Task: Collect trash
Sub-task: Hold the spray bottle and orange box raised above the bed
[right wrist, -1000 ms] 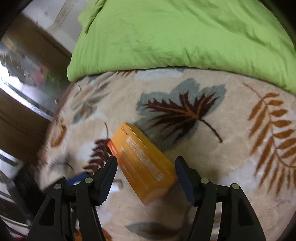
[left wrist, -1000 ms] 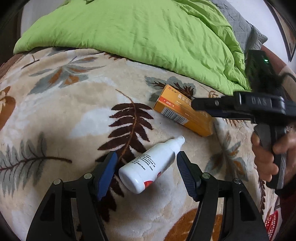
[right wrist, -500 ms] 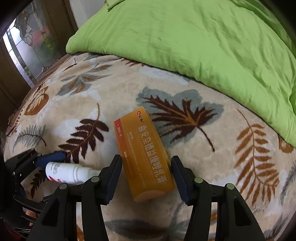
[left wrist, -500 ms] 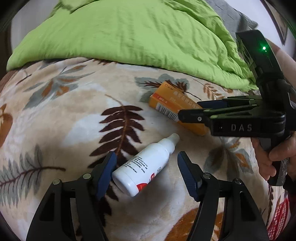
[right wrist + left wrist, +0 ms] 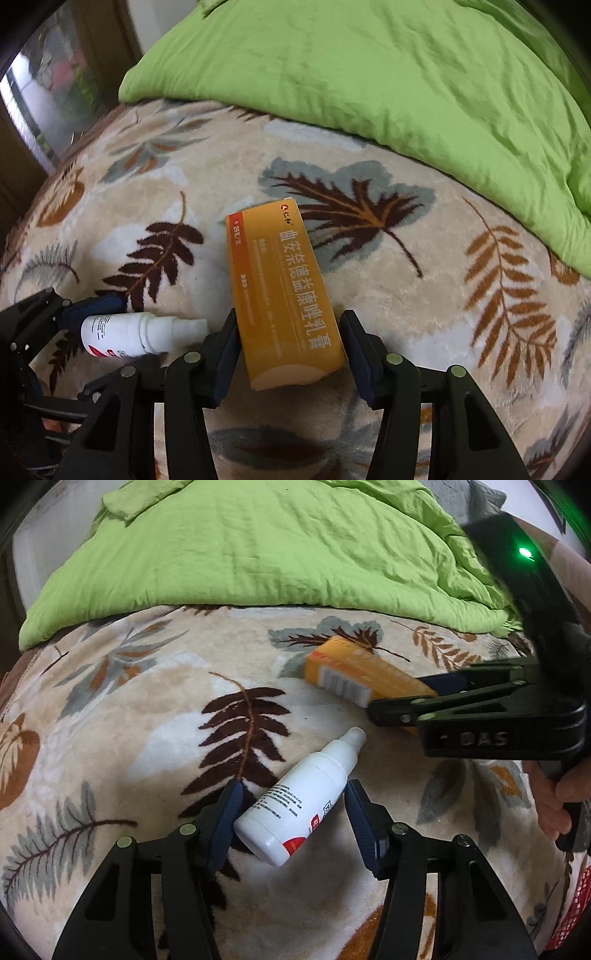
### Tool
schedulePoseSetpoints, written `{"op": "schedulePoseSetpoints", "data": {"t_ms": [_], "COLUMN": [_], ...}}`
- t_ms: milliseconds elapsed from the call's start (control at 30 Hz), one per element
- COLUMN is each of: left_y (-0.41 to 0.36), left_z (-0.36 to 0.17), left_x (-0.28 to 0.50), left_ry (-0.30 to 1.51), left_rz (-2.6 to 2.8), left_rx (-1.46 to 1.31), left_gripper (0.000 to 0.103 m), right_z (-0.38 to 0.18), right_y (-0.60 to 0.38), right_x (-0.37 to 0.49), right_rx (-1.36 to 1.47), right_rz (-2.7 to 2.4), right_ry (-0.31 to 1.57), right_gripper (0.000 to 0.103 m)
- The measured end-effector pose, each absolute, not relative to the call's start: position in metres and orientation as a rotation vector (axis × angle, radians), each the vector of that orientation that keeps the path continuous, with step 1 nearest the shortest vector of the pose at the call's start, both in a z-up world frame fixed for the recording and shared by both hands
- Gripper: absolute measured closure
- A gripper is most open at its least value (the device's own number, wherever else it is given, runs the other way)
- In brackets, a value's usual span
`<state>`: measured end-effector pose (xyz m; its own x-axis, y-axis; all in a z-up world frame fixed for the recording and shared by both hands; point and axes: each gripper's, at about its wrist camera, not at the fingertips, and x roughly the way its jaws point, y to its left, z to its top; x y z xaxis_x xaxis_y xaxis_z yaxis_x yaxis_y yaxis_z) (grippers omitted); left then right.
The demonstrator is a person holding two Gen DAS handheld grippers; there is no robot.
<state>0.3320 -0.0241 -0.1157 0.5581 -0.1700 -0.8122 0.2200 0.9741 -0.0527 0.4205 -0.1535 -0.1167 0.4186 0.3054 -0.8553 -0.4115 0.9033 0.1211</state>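
One white spray bottle [image 5: 301, 799], one orange box [image 5: 364, 681] just beyond it. Two tongs: left tongs [image 5: 293, 821] around the bottle, right tongs [image 5: 288, 341] around the box. One green duvet [image 5: 258, 542] farther back.

Glossy white plastic bottle [image 5: 303, 800]; smooth orange cardboard box [image 5: 284, 291]; fuzzy leaf-print blanket [image 5: 147, 716]; wrinkled matt green quilt [image 5: 258, 546].

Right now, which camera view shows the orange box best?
The right wrist view: the orange box lies full length between the open right gripper fingers, its printed top readable. The left wrist view shows only its barcode end, the rest hidden behind that gripper.
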Motion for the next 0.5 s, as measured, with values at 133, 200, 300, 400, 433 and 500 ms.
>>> {"op": "schedulePoseSetpoints", "data": {"t_ms": [133,200,300,400,433,500], "left_y": [-0.017,-0.016,-0.01,-0.007,-0.006,-0.006], "left_z": [-0.116,-0.115,-0.111,-0.104,-0.101,-0.095], "left_x": [0.334,0.333,0.331,0.325,0.322,0.315], "left_ry": [0.957,0.955,0.951,0.923,0.909,0.88], "left_rz": [-0.224,-0.219,-0.222,-0.212,-0.209,-0.203], "left_rx": [0.006,-0.006,-0.061,-0.096,-0.104,-0.116], "left_gripper": [0.047,0.047,0.047,0.047,0.047,0.047], "right_z": [-0.112,-0.106,-0.096,-0.086,-0.083,-0.078], "right_y": [-0.167,-0.173,-0.182,-0.184,-0.184,-0.186], "right_x": [0.411,0.401,0.378,0.348,0.337,0.316], "right_rx": [-0.027,0.044,0.158,0.202,0.213,0.239], "right_rz": [0.421,0.411,0.39,0.371,0.367,0.343], "right_ry": [1.031,1.015,0.992,0.956,0.945,0.921], "right_gripper": [0.047,0.047,0.047,0.047,0.047,0.047]}}
